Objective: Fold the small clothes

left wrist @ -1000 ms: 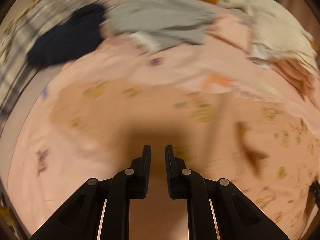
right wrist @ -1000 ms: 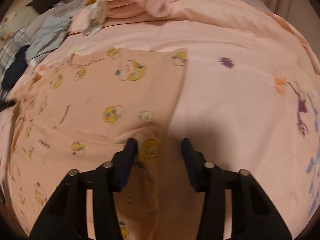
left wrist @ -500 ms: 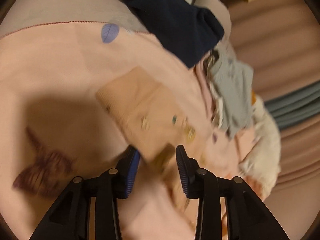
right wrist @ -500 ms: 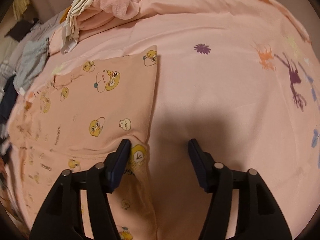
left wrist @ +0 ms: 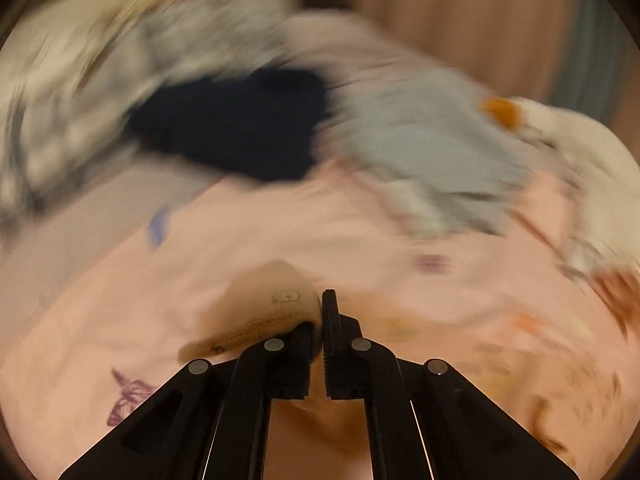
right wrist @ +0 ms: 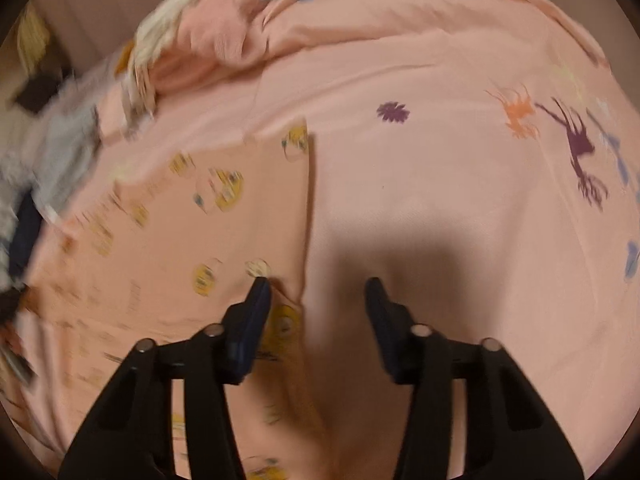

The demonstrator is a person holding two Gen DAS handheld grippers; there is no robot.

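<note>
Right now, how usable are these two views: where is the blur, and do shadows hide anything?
Left wrist view: heavy motion blur over the clothes pile; only the left gripper and the pinched cloth are sharp. Right wrist view: sharper, blurred toward the left; the right gripper casts a dark shadow on the pink sheet.

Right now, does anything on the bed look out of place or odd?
Nothing stands out. The left gripper pinches a corner of the duck-print garment, which lies flat; unfolded clothes sit piled behind, as expected mid-task.
</note>
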